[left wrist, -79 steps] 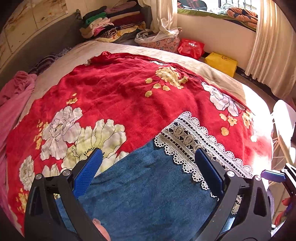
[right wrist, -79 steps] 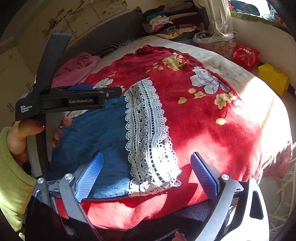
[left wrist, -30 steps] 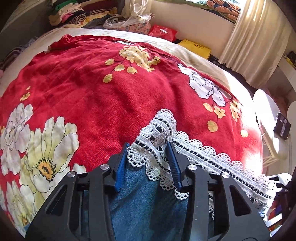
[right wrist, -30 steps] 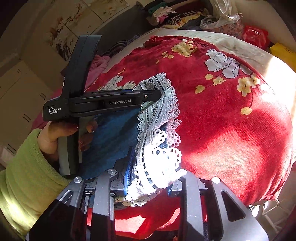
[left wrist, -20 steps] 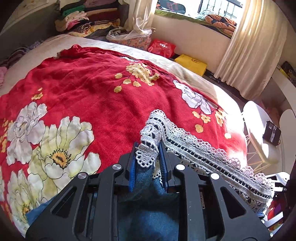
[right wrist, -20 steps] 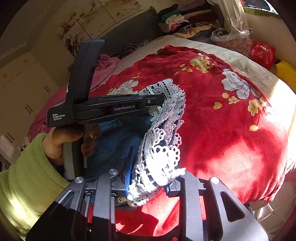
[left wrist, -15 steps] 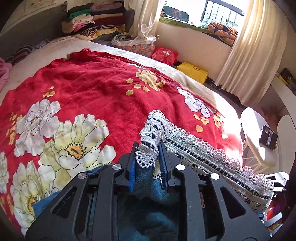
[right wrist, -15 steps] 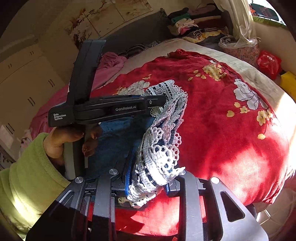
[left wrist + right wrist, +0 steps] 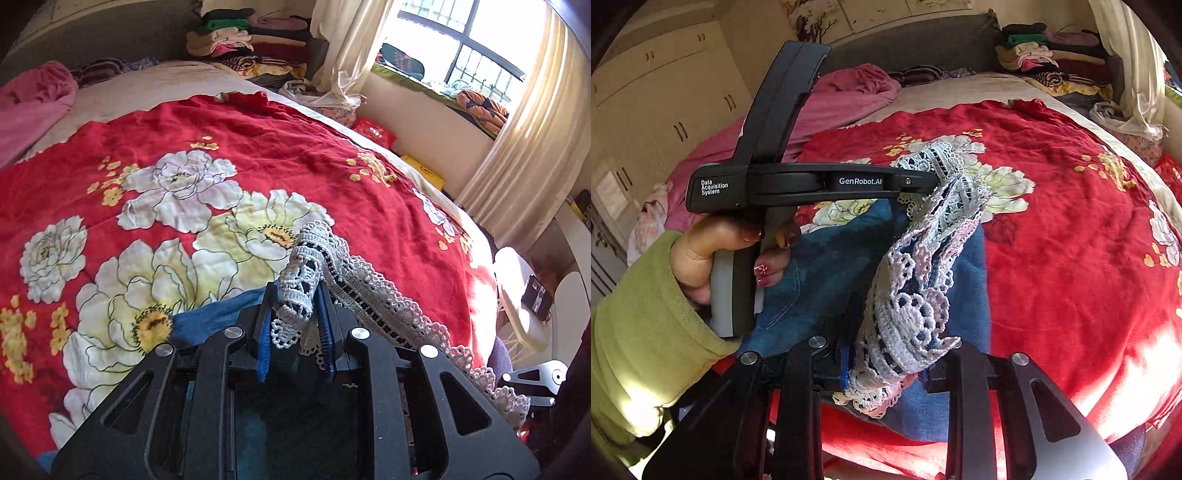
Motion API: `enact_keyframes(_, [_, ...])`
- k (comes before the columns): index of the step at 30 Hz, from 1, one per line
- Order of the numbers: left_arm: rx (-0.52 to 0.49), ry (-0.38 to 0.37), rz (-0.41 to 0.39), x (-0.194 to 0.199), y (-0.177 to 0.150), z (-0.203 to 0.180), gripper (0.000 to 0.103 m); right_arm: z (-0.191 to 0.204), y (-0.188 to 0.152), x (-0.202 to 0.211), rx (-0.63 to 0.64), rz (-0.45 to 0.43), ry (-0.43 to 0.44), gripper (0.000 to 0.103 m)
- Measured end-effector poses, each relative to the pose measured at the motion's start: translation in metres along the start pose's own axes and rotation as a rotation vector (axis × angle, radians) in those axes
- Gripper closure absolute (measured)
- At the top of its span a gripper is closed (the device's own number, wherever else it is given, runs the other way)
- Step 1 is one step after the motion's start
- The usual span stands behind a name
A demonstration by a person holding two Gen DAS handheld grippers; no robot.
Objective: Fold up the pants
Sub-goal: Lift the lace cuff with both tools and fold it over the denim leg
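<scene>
Blue pants [image 9: 827, 266] with white lace hem [image 9: 373, 295] lifted above the red flowered blanket [image 9: 258, 155] on the bed, hem pinched tight by left gripper [image 9: 295, 314] and right gripper [image 9: 882, 365], folded clothes pile [image 9: 247, 40] stacked by curtained window [image 9: 476, 62], cupboards [image 9: 665, 92] seen behind

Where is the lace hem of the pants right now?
The lace hem is lifted above the red bedspread, clamped at one end in the left gripper and at the other in the right gripper.
</scene>
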State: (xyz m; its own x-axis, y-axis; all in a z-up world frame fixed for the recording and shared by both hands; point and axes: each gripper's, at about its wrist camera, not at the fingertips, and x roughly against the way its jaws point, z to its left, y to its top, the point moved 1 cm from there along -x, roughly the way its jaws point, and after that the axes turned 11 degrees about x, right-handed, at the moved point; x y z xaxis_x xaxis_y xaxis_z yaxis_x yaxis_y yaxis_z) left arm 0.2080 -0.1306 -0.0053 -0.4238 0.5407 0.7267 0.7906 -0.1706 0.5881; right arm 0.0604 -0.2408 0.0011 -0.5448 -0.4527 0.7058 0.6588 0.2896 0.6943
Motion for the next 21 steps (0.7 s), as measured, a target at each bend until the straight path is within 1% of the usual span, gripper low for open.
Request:
enact_keyframes(2, [0.070,0.017,-0.003,0.006,-0.005,0.022,0.081,0.014,-0.001,-0.014,0.043,0.027,0.003,0.079])
enact_keyframes(4, [0.134,0.032,-0.016,0.012,-0.008,0.042,0.080,0.027,-0.003,-0.027,0.081,0.053,-0.002,0.078])
enact_keyframes(5, [0.171,0.027,-0.020,0.016,-0.010,0.052,0.076,0.034,-0.004,-0.034,0.101,0.066,-0.004,0.076])
enact_keyframes(6, [0.208,0.014,-0.026,0.021,-0.012,0.062,0.071,0.039,-0.006,-0.039,0.118,0.079,-0.008,0.076])
enact_keyframes(8, [0.276,-0.016,-0.042,0.033,-0.016,0.076,0.068,0.052,-0.011,-0.049,0.167,0.102,-0.004,0.075])
enact_keyframes(10, [0.327,-0.036,-0.065,0.044,-0.021,0.086,0.065,0.064,-0.016,-0.057,0.203,0.119,0.001,0.069])
enact_keyframes(12, [0.365,-0.056,-0.081,0.053,-0.026,0.094,0.055,0.074,-0.020,-0.061,0.234,0.119,0.018,0.063])
enact_keyframes(14, [0.416,-0.104,-0.074,0.056,-0.032,0.101,0.051,0.081,-0.020,-0.063,0.258,0.116,0.031,0.063])
enact_keyframes(15, [0.435,-0.127,-0.065,0.056,-0.035,0.103,0.048,0.082,-0.020,-0.064,0.270,0.115,0.024,0.061])
enact_keyframes(17, [0.447,-0.142,-0.050,0.053,-0.040,0.102,0.046,0.082,-0.019,-0.063,0.267,0.111,0.031,0.058])
enact_keyframes(19, [0.448,-0.162,-0.044,0.053,-0.043,0.099,0.045,0.079,-0.019,-0.061,0.254,0.099,0.040,0.055])
enact_keyframes(20, [0.461,-0.190,-0.044,0.054,-0.043,0.098,0.045,0.078,-0.018,-0.059,0.246,0.096,0.045,0.054])
enact_keyframes(21, [0.478,-0.225,-0.047,0.055,-0.044,0.098,0.042,0.075,-0.018,-0.057,0.238,0.092,0.053,0.053])
